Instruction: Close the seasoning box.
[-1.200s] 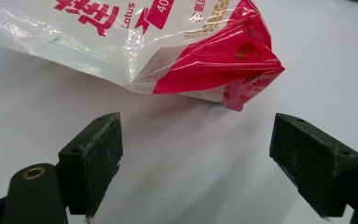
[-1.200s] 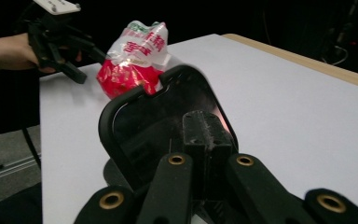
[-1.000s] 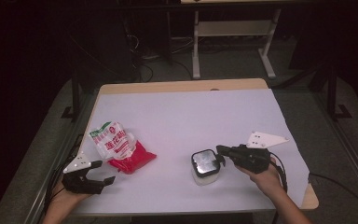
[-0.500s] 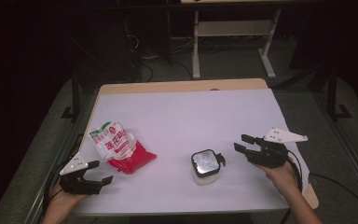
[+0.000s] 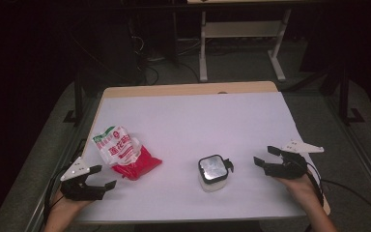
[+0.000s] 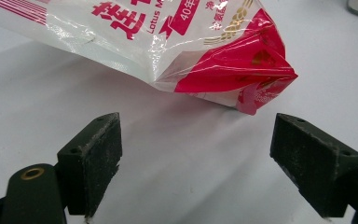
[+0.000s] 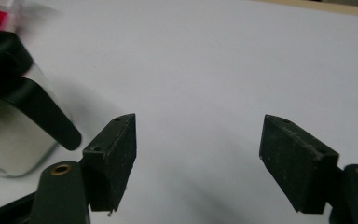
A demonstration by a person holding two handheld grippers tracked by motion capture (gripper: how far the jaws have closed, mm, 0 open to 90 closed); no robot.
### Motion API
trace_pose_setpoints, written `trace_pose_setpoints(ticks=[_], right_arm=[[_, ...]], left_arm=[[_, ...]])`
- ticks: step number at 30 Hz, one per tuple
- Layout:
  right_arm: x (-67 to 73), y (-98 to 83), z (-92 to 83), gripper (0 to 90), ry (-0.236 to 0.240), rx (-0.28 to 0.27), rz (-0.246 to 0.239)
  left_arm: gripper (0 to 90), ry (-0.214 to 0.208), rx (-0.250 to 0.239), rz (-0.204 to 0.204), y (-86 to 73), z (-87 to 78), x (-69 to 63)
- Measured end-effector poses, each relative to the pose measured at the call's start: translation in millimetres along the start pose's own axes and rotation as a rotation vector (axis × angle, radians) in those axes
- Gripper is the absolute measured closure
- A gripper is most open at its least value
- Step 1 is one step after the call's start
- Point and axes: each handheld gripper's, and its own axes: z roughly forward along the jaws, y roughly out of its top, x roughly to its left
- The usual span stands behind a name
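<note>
Landmark: the small clear glass jar with a black handled lid, standing upright on the white-covered table. To the jar's right, clear of its handle, the right gripper rests low over the table; its jaws have just been opening and stand apart with nothing between them. To the jar's left lies the red-and-white printed plastic pouch. Just beyond the pouch's near corner, the left gripper holds its jaws apart, empty.

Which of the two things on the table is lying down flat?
The red and white bag, lying on its side near the left claw. The clear container with the black lid stands upright.
</note>
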Motion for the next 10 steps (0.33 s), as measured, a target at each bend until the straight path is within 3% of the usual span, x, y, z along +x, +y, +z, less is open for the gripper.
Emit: trace_pose_setpoints(ticks=[2, 10], right_arm=[[-2.6, -2.1, 2.3, 26.7, 0.0, 0.012, 0.015], [-1.4, -3.0, 4.7, 26.2, 0.011, 0.022, -0.001]], left_arm=[[16.3, -0.002, -0.006, -0.002, -0.2, 0.4, -0.9], [16.3, 0.001, 0.001, -0.001, -0.2, 1.8, -0.7]])
